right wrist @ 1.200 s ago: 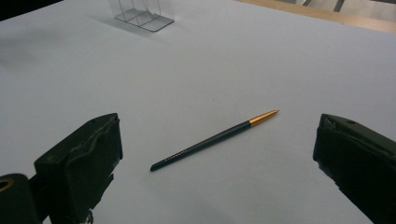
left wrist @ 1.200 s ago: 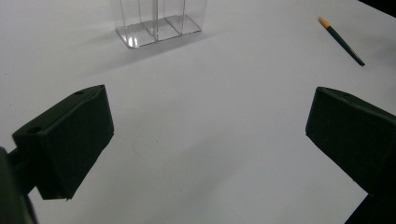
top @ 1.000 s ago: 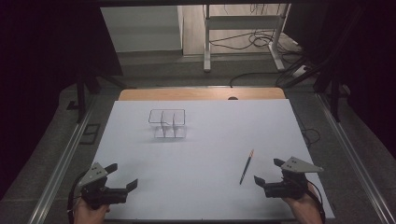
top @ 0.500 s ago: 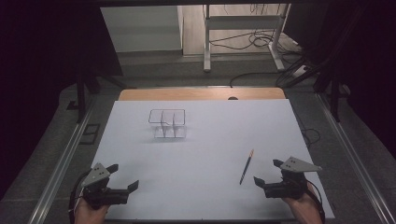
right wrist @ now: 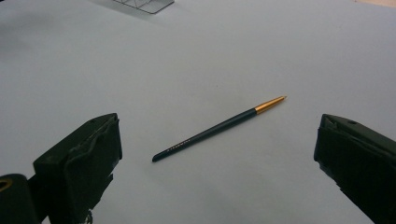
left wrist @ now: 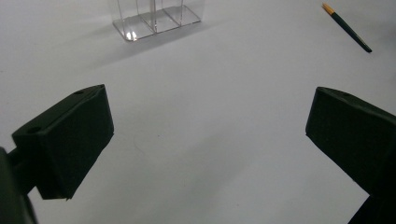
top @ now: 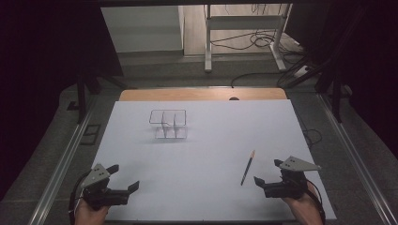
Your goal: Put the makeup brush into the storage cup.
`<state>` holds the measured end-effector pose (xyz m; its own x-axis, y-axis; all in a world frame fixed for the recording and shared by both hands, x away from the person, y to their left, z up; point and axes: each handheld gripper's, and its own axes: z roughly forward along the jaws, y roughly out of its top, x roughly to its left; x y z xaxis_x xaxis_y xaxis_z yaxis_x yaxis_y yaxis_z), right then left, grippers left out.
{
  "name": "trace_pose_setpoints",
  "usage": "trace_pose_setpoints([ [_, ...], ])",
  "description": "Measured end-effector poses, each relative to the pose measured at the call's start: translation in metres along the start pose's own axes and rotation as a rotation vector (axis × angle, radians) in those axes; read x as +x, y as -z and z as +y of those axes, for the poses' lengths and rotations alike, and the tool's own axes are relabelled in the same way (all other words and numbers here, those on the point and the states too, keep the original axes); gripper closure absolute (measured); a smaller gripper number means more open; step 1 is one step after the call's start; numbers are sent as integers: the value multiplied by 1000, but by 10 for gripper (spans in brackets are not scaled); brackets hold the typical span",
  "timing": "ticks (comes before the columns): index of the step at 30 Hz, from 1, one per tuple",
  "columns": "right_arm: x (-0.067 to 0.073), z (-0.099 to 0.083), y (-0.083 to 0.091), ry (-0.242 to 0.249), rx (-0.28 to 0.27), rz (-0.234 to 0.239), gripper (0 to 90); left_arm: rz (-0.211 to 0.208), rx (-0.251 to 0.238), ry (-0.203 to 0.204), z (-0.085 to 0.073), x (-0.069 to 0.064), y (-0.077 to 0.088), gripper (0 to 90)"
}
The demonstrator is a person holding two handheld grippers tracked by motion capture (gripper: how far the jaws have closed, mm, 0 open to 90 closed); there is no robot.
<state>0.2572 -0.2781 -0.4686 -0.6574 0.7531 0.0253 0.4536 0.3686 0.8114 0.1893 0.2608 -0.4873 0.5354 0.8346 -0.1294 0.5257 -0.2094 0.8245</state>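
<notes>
The high view is dim and grainy: the white desk (top: 211, 140) is lit evenly from above and reads pale blue-grey, while the sides of the room fall to near black and the floor beyond the desk's far edge is brighter. In the left gripper view the clear organizer (left wrist: 156, 18) throws a soft grey shadow toward the lower left and carries small glints on its base. In the right gripper view the pen (right wrist: 219, 129) is sharp, with almost no shadow, and the near black claw blocks look soft.
</notes>
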Motion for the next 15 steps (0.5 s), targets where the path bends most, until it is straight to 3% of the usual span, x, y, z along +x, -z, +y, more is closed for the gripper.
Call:
trace_pose_setpoints([
  [15, -5, 12, -5, 13, 60, -16, 16, 5, -5, 33, -2, 3, 3, 12],
])
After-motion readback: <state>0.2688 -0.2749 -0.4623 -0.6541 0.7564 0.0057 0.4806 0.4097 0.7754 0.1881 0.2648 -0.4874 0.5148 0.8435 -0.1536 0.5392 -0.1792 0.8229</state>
